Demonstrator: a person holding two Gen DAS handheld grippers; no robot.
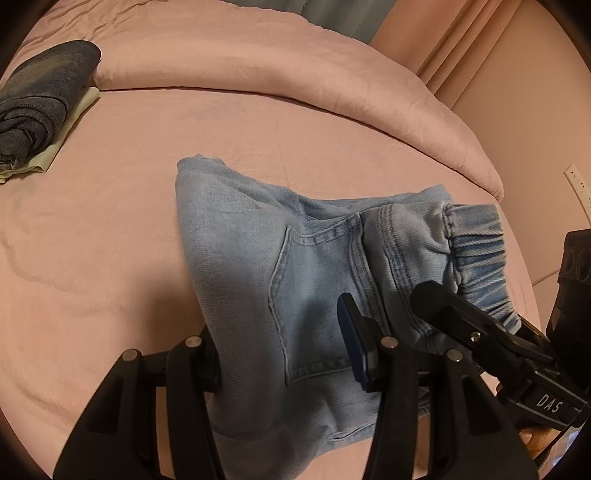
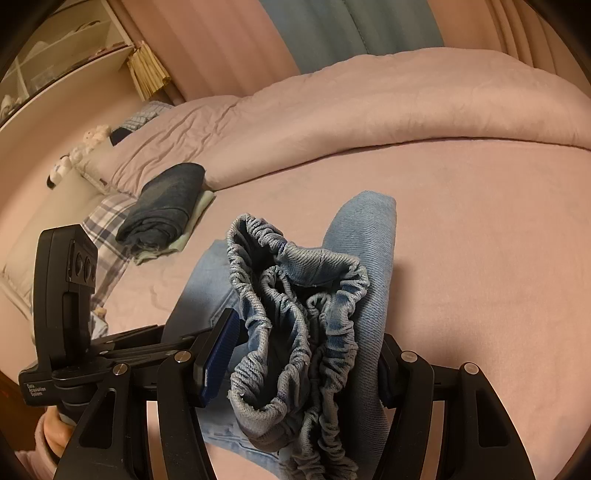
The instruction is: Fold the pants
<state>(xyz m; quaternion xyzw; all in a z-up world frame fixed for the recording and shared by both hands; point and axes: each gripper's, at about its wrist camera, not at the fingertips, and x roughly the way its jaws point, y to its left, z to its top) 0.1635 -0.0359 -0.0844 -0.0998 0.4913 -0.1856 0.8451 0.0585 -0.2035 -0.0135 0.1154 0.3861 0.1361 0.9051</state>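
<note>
- Left hand-held gripper [image 1: 282, 343]: jaws spread wide, straddling the pale blue denim pants [image 1: 280, 266], not clenched.
- Right hand-held gripper [image 2: 299, 354]: jaws parted around the bunched, ribbed elastic waistband [image 2: 295, 325].
- Pants lie folded on the pink bed [image 1: 92, 240].
- Beyond the pants, a dark rolled garment [image 1: 40, 99] beside the pink duvet [image 1: 258, 62].

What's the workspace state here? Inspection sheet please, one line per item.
Surface: pink bed sheet, lightly creased; pink duvet bunched along the far side.
Job's things: light blue jeans folded small, back pocket up, elastic waistband bunched at the right claw.
Clutter: folded dark grey garment on a pale green one; plaid pillow.
Grippers: left claw open, straddling the jeans; right claw open around the waistband.
Cables: nothing seen.
Surroundings: curtains, shelf unit, wall socket.
</note>
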